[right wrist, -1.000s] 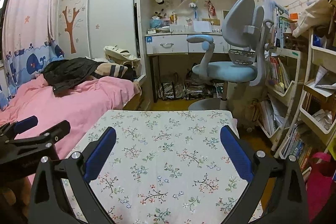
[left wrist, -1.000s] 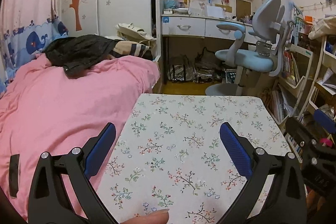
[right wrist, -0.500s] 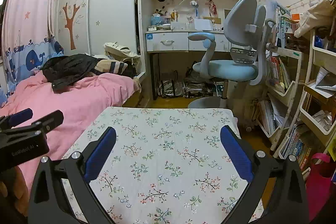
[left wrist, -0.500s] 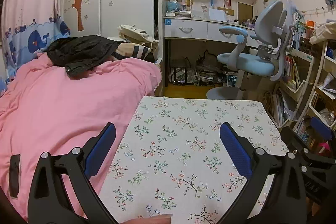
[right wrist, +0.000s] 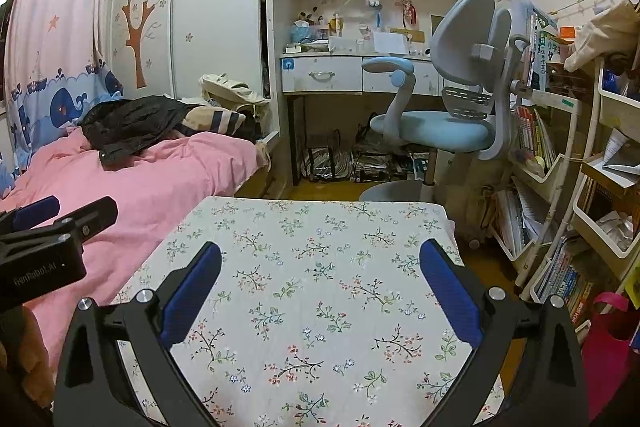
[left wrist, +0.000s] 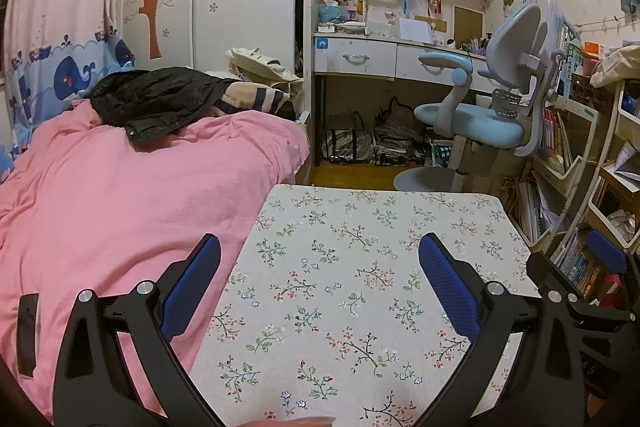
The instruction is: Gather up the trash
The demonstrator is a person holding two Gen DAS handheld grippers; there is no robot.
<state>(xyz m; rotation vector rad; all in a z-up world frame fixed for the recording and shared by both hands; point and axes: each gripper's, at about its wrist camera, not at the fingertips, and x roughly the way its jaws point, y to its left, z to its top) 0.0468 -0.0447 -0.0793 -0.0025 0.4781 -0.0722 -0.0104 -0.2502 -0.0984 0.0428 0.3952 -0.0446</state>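
Observation:
Both views look down on a table under a flowered cloth, and no loose trash shows on it. My left gripper hangs open over the table's left half, with nothing between its blue pads. My right gripper is open too, over the table's right half, and holds nothing. Each gripper shows in the other's view: the right gripper at the right edge, the left gripper at the left edge. A fingertip peeks in at the bottom.
A bed with a pink cover lies against the table's left side, a black jacket on it. Beyond the table stand a blue desk chair and a white desk. White shelves of books and paper line the right; a pink bag sits below.
Both grippers stay open and empty. The views have drifted only slightly; in the right wrist view the left gripper sits a little higher than before.

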